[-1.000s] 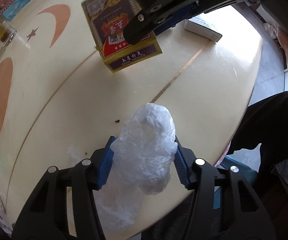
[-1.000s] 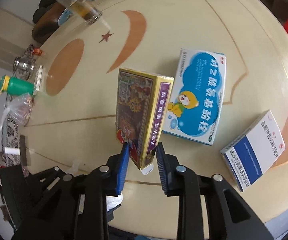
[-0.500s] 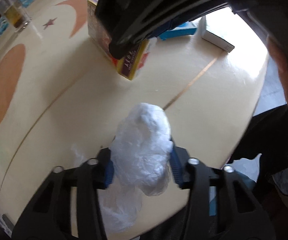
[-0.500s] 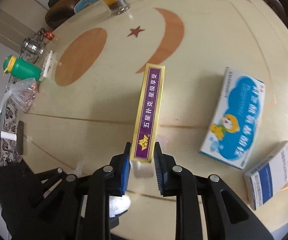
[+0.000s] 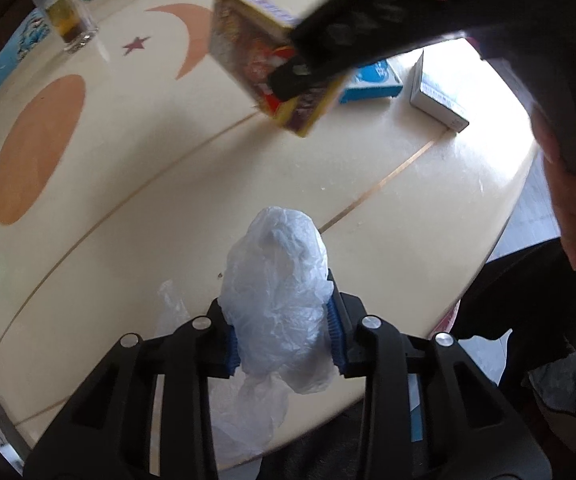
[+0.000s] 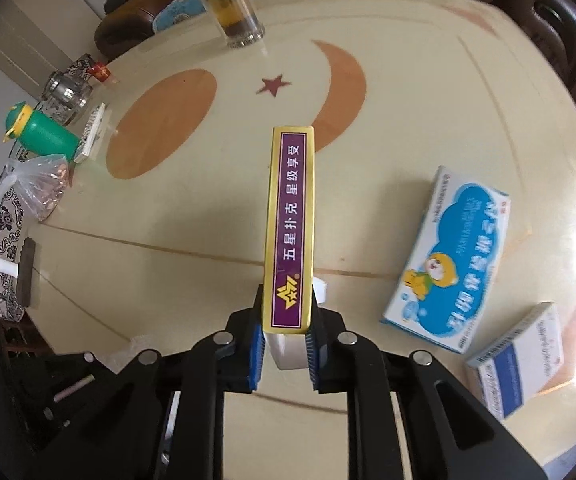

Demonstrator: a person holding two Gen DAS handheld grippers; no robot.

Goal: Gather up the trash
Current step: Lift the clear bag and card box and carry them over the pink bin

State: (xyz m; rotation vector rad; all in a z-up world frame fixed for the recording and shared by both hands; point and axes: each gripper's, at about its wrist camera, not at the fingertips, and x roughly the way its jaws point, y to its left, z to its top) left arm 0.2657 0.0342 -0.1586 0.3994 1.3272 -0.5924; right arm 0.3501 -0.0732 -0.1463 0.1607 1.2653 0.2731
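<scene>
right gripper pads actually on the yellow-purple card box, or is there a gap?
Touching. The right wrist view shows the right gripper with both blue pads pressed flat against the sides of the card box, no gap, box lifted off the table.

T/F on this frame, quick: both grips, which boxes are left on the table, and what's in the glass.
1. The left gripper is shut on the crumpled white plastic bag. True.
2. The right gripper is empty. False: it is shut on the yellow and purple card box.
3. The blue bear box and the blue and white box lie on the table. True.
4. The drinking glass is empty. False: it holds some amber liquid.
5. The green bottle stands beside the bear box. False: it is at the far left edge of the table.
</scene>
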